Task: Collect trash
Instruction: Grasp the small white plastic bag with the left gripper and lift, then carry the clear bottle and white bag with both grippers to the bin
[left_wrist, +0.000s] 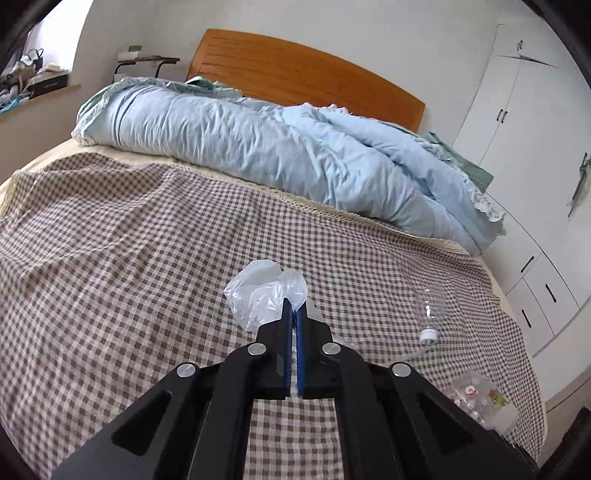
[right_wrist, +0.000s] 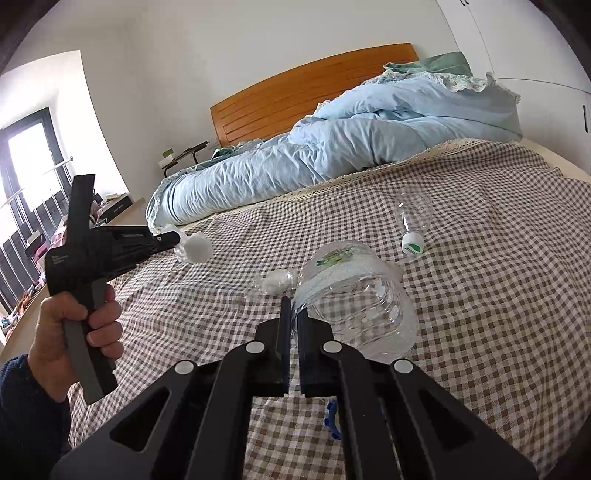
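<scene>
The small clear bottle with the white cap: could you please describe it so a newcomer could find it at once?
Start at the checked brown-and-white bedspread, below the rumpled light-blue duvet. The small clear plastic bottle lies there alone, untouched. Unlike the larger crushed clear bottle nearby, it has a white cap bearing a green mark.

Black grippers (left_wrist: 294, 306), dark navy sleeve (right_wrist: 22, 398)
</scene>
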